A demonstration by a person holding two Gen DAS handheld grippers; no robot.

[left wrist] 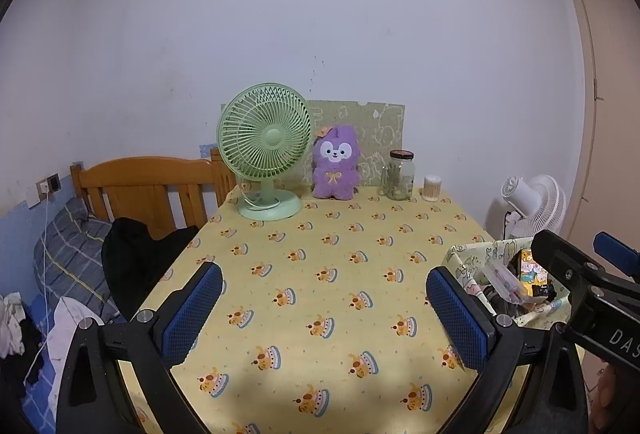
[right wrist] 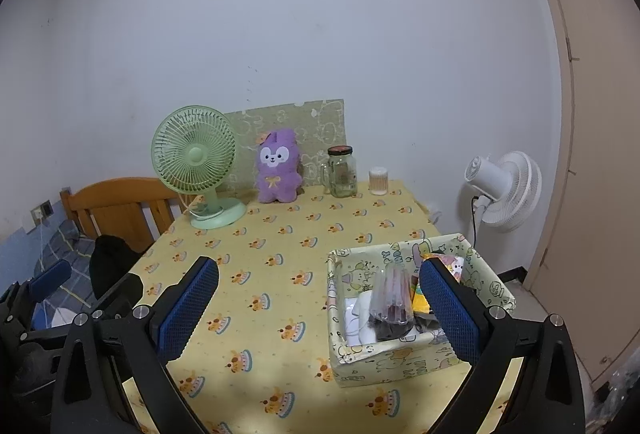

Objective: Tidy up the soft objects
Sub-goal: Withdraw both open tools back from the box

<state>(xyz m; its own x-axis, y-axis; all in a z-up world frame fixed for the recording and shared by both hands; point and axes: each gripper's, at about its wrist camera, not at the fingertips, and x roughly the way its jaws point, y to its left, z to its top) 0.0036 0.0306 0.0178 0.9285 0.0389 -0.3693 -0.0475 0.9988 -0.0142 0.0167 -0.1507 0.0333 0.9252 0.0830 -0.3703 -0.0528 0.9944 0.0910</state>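
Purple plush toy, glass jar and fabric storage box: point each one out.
Purple plush toy (left wrist: pixel 335 164): left wrist view, on its belly by the bow.
Glass jar (right wrist: pixel 342 173): right wrist view, on its clear body.
Fabric storage box (right wrist: pixel 394 358): right wrist view, on its near printed wall.

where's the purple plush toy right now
The purple plush toy sits upright at the table's far edge by the wall in both views, between the green fan on its left and the glass jar on its right.

both wrist views face the table (left wrist: pixel 320 274) from its near edge.
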